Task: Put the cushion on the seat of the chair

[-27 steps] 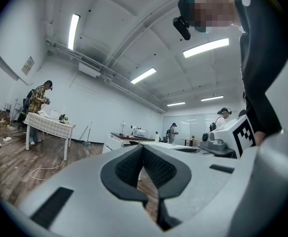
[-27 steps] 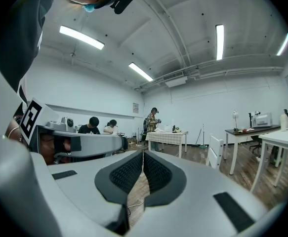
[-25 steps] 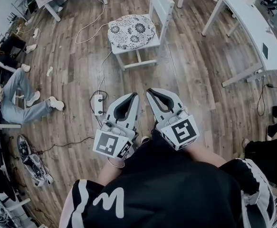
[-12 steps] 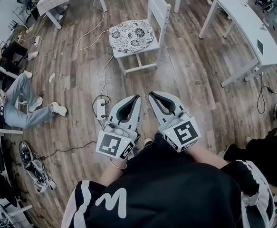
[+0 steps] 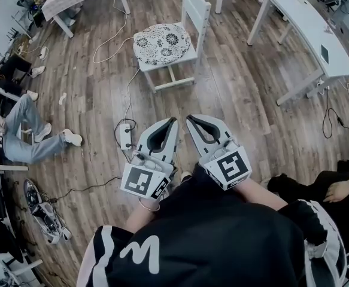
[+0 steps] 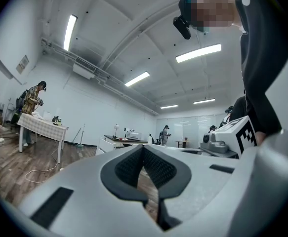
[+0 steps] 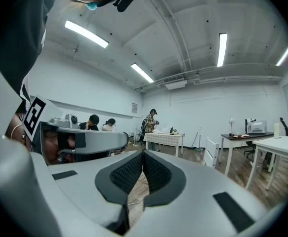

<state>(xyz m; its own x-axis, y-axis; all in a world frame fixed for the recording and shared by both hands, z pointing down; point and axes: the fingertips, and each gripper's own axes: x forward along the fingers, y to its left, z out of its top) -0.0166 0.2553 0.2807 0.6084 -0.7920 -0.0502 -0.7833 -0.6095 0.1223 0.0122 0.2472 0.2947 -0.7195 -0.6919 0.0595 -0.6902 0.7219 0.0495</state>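
Little has changed over the last second. The cushion (image 5: 162,43) still lies on the seat of the chair (image 5: 196,11), well ahead of me. My left gripper (image 5: 172,122) and right gripper (image 5: 190,119) stay closed on nothing, side by side, so the job looks done.

wooden floor (image 5: 240,118), white chair (image 5: 196,11) on it, cushion (image 5: 164,43) atop chair

Head view looks steeply down onto left tool (image 5: 172,122), right tool (image 5: 190,119) and floor (image 5: 240,100), chair (image 5: 198,11) well ahead. Each tool view rides close behind its jaws, facing level across the room; all three catch the checked-cloth worktop (image 6: 40,124).
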